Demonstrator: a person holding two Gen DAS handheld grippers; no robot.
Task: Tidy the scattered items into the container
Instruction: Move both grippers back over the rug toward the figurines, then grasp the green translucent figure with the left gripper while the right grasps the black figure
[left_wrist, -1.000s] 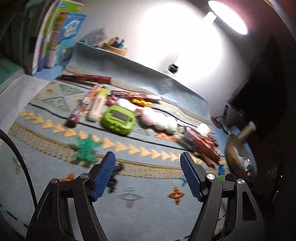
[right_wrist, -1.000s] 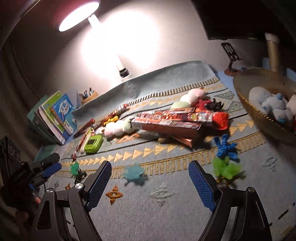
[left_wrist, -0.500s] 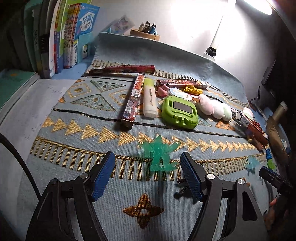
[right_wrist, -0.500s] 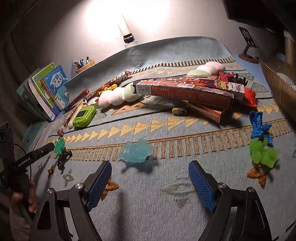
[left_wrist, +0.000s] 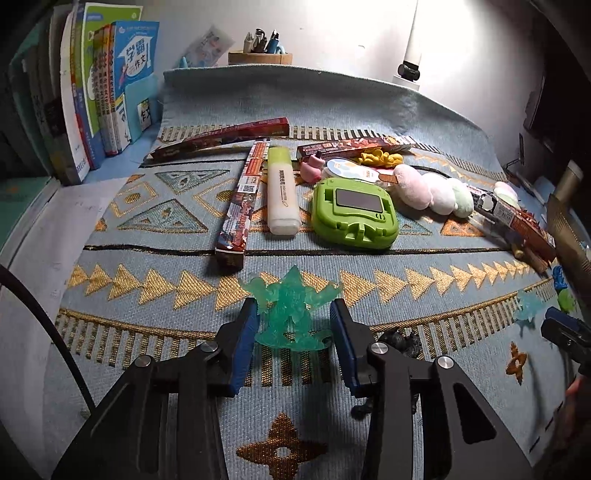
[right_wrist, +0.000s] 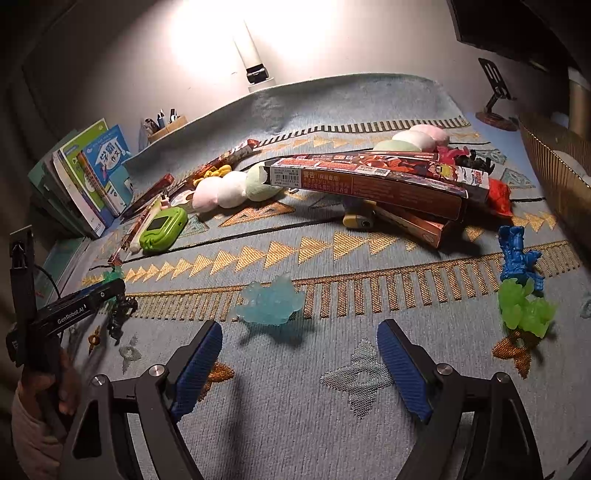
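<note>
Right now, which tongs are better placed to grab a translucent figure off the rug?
Left. The left tongs are closing around the teal figure, which stands between the pads. The right tongs are wide open, short of the pale blue figure.

Left black two-finger handheld gripper (left_wrist: 293, 328): matte black angular arms w/ ribbed blue pads (left_wrist: 243, 343), silver round screw heads (left_wrist: 378, 348) at pivots, thin black cable (left_wrist: 55, 332) along its left side. Right black two-finger handheld gripper (right_wrist: 299, 363): same build, blue textured pads (right_wrist: 400, 365), silver screws (right_wrist: 156, 370). Seen from the right wrist cam, the left unit's body bears white "GenRobot.AI" lettering (right_wrist: 72, 315); hand (right_wrist: 48, 387) on its grip, pale beige sleeve cuff (right_wrist: 27, 428).
</note>
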